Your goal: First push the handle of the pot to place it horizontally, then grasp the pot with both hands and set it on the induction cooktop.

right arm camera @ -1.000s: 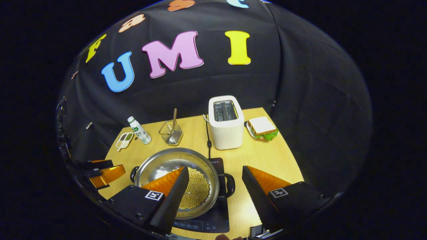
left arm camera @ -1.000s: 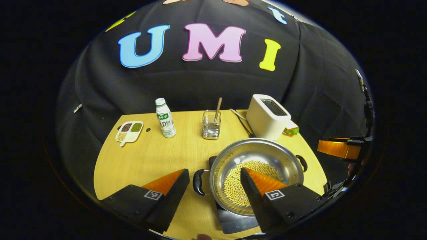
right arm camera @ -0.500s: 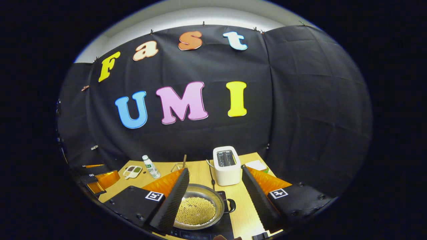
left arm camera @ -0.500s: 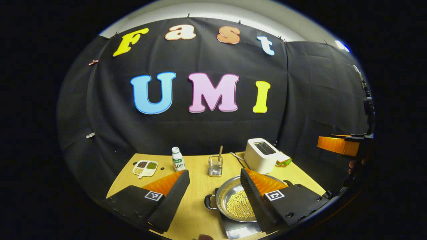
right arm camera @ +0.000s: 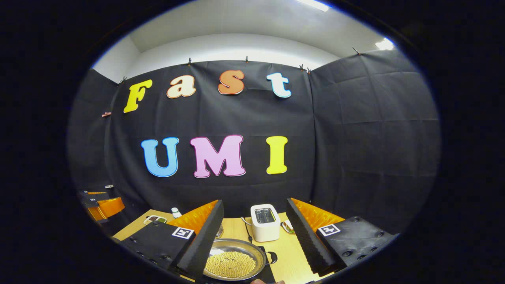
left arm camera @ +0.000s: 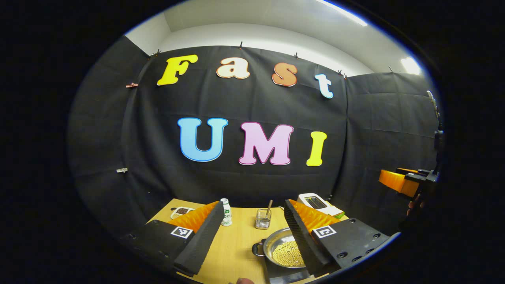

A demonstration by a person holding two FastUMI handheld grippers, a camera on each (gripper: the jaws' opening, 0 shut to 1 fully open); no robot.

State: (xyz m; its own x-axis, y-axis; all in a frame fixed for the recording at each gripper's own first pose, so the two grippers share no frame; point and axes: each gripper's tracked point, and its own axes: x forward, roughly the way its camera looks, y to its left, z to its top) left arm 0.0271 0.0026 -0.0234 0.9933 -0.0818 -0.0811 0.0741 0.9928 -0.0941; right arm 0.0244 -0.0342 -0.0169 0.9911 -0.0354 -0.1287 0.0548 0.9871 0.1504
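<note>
lifting away since earlier: left gripper (left arm camera: 249, 228), right gripper (right arm camera: 254, 228) both spread wide, empty; pot (right arm camera: 234, 262) on cooktop (left arm camera: 282, 274).

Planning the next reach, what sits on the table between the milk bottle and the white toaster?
In the left gripper view, a wire basket holding a wooden stick stands between small white bottle and toaster.

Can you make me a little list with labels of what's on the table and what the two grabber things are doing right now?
pot: steel, full of yellow beans, sitting on the cooktop
pot handle: black, sticking out sideways
toaster: white, behind the pot
bottle: white, standing upright
wire basket: holds a stick
snack tray: at the table's far left
table: light wood
left hand-held gripper: open, up above the table, holding nothing
right hand-held gripper: open, up above the table, holding nothing
</note>
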